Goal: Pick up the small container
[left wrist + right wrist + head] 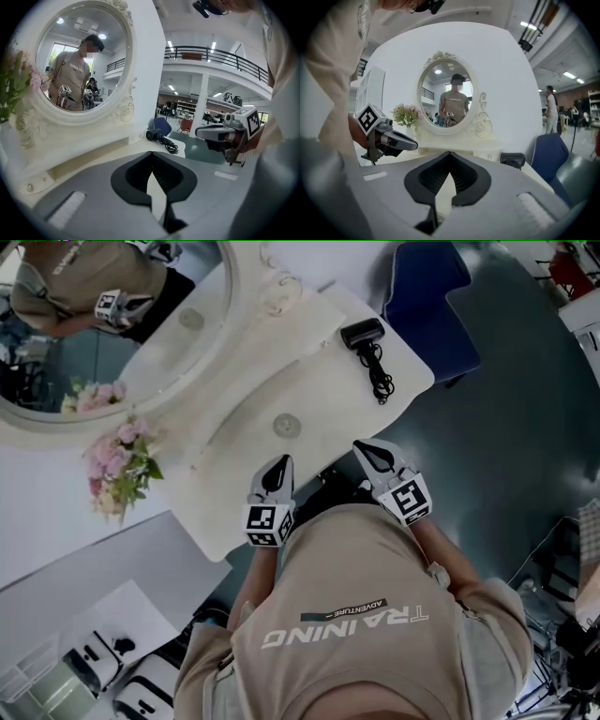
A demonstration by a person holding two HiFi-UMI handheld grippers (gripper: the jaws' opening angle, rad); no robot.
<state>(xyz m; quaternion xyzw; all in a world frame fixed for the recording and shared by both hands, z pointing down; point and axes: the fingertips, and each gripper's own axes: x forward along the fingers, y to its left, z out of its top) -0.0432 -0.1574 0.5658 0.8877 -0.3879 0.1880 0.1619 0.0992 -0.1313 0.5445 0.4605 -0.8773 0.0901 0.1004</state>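
Note:
The small container [287, 425] is a low round lidded pot on the white vanity table [234, 512], a little way from the mirror. My left gripper [278, 465] hangs over the table's near edge, short of the pot, jaws shut and empty. My right gripper [368, 448] is at the same edge, to the pot's right, also shut with nothing in it. In the left gripper view the jaws [151, 153] meet at the tips and the right gripper [211, 133] shows beside them. The right gripper view shows its tips [449, 153] together and the left gripper [410, 144] to the left. Neither gripper view shows the pot.
An oval mirror [112, 324] stands at the table's back and reflects the person and the pot. Pink flowers [117, 465] sit at the left end. A black device with a coiled cord [367, 343] lies at the right end, next to a blue chair [427, 296].

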